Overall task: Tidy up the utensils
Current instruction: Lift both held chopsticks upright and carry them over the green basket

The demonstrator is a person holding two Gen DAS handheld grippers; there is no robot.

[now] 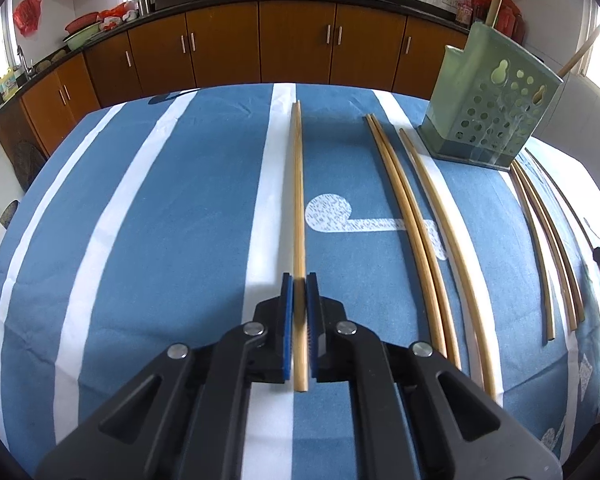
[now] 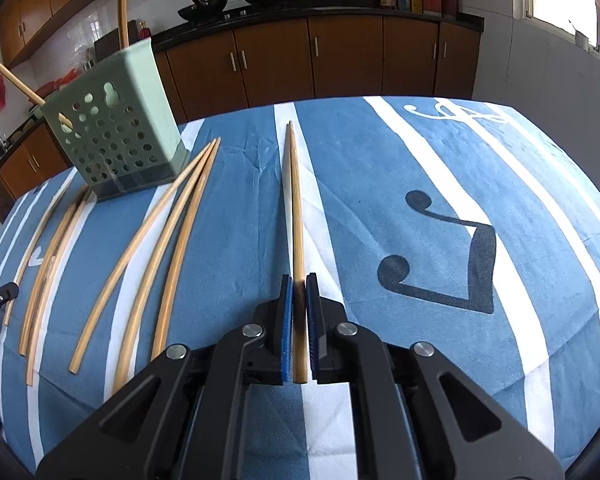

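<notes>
Both grippers are loaded. The left gripper (image 1: 299,280) is clamped on a bamboo chopstick (image 1: 298,200), and the right gripper (image 2: 299,280) on another chopstick (image 2: 296,208); in each wrist view the blue pads (image 1: 287,320) press the stick near its butt end, the rest running out far along the fingers.

We judge the step to be the carry: sticks picked, not yet delivered. The green perforated utensil holder (image 1: 484,96) stands at the far edge of the blue striped tablecloth (image 1: 160,220), far right of the left gripper and far left of the right one, well apart from both. It already holds some chopsticks.

Loose chopsticks (image 2: 168,248) lie on the cloth between the grippers, near the holder.

Next move, we reckon: lift, tip each stick steeply, bring its tip over the holder's open top, then release. Risk: the two grippers crowd each other at the holder.
</notes>
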